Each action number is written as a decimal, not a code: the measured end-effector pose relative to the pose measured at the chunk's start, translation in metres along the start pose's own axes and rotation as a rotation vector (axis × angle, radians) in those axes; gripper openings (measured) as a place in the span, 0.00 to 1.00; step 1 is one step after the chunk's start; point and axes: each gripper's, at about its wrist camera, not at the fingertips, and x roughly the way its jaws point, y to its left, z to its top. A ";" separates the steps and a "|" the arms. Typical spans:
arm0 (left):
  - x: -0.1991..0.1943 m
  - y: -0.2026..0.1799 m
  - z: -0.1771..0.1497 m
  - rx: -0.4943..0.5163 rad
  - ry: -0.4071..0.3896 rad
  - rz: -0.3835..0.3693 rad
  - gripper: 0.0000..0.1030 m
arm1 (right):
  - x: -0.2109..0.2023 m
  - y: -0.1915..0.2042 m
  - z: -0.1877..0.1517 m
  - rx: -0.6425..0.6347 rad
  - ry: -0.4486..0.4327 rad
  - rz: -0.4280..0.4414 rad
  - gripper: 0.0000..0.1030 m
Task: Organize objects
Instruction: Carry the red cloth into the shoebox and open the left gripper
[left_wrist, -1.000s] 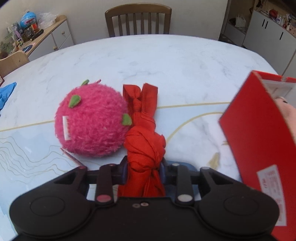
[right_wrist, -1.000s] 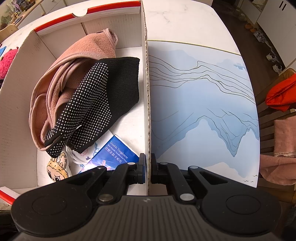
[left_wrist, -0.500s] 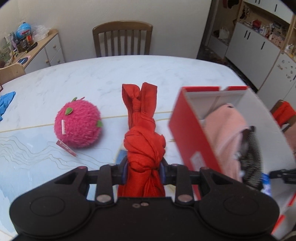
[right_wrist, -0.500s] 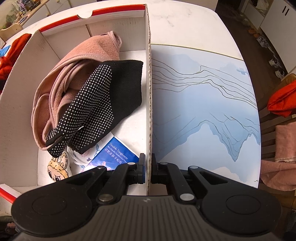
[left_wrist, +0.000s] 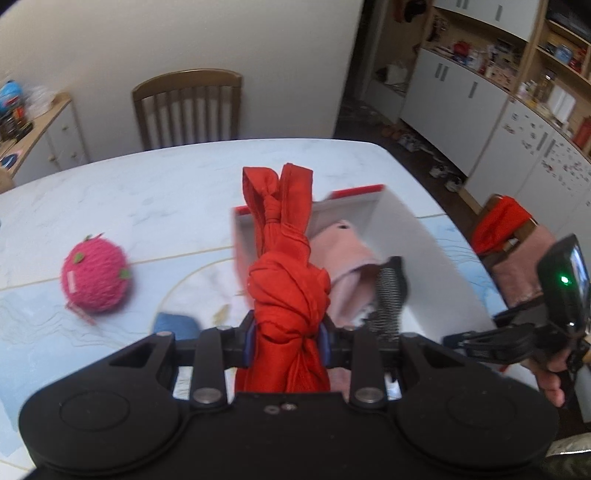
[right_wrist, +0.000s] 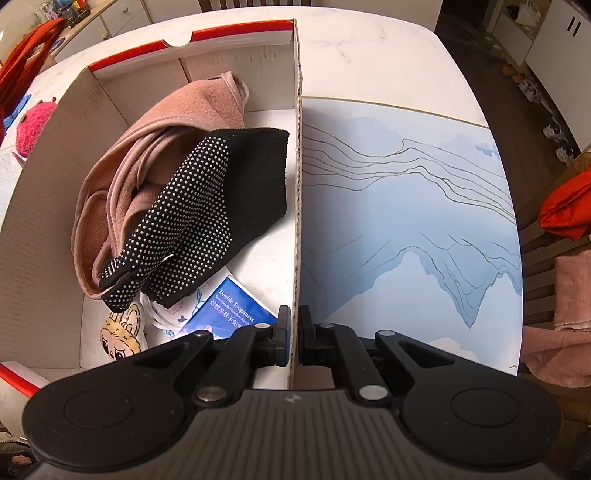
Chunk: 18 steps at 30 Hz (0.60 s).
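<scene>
The left claw (left_wrist: 286, 343) grips the knotted red cloth (left_wrist: 286, 273) at its knot, seemingly above the box (right_wrist: 295, 155), whose wall the right claw (right_wrist: 293, 341) pinches; soft, light, best held there.

L gripper (left_wrist: 286, 341), bottom centre of the left wrist view: black body fills the lower frame, both fingers reach up toward mid-frame, jaws part-closed w/ pads pressing either side of a knotted red cloth (left_wrist: 284, 280) that sticks up between them. Gripper tilted downward.

R gripper (right_wrist: 293, 338), lower centre of the right wrist view: jaws nearly together, pinching the thin box wall (right_wrist: 297, 221), one pad each side. Points steeply down.

In the left wrist view the R gripper also shows at the right edge, w/ the person's hand (left_wrist: 550, 373) wrapped round its handle, fingers visible lower right.
</scene>
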 end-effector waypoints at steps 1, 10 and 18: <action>0.002 -0.007 0.001 0.011 0.004 -0.007 0.28 | -0.001 0.000 0.000 0.001 -0.002 0.002 0.03; 0.028 -0.059 0.000 0.102 0.047 -0.046 0.28 | -0.005 -0.003 0.000 0.009 -0.015 0.017 0.03; 0.052 -0.087 -0.002 0.150 0.089 -0.062 0.28 | -0.005 -0.003 -0.001 -0.003 -0.018 0.022 0.04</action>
